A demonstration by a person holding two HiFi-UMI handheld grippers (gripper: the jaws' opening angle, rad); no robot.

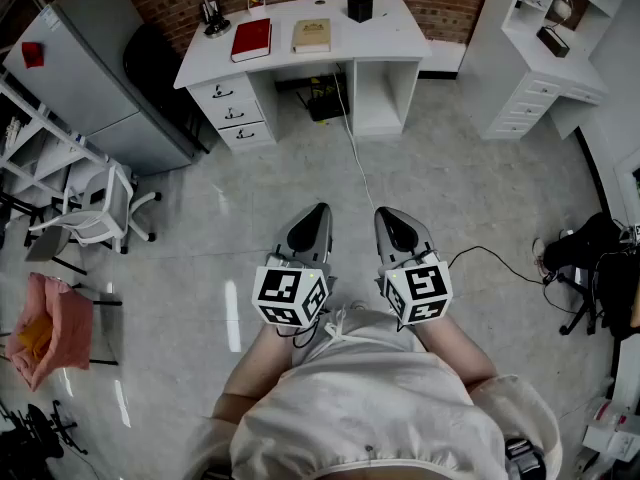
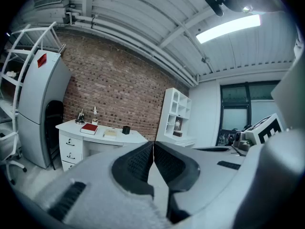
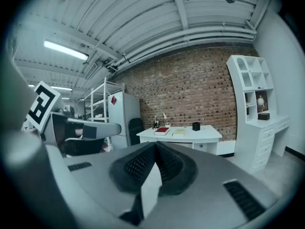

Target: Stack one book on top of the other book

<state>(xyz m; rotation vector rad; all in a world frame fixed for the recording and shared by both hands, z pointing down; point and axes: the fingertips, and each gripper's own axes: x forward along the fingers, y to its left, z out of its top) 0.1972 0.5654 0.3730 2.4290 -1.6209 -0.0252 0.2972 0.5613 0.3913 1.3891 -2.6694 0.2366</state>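
Person standing on the floor (image 1: pixel 470 188), well back from the white desk (image 1: pixel 385 30), with a gripper in each hand held close to the body, side by side and near level. Left gripper (image 1: pixel 320 210): in its own view the two ribbed black pads meet along a thin seam, nothing between them, so it is closed and empty. Right gripper (image 1: pixel 386 212): same reading, pads pressed together at the tips with nothing in the jaws. Both grippers point toward the desk; neither is near anything on it. The two books lie flat on the desk top, side by side and apart — red book (image 1: pixel 251 39) to the left, tan book (image 1: pixel 312 35) just to its right, a strip of white desk showing between them. Not stacked. A small black box (image 1: pixel 360 8) stands on the desk to the right of the tan book, toward the brick wall; a small lamp (image 1: pixel 213 16) sits at the desk's left rear corner. Desk drawers on the left side; a cable (image 1: pixel 355 158) runs from under the desk across the floor. White shelf unit (image 1: pixel 545 53) to the right of the desk, grey cabinet (image 1: pixel 90 68) to its left, and a white chair (image 1: pixel 100 208) in front of that cabinet.
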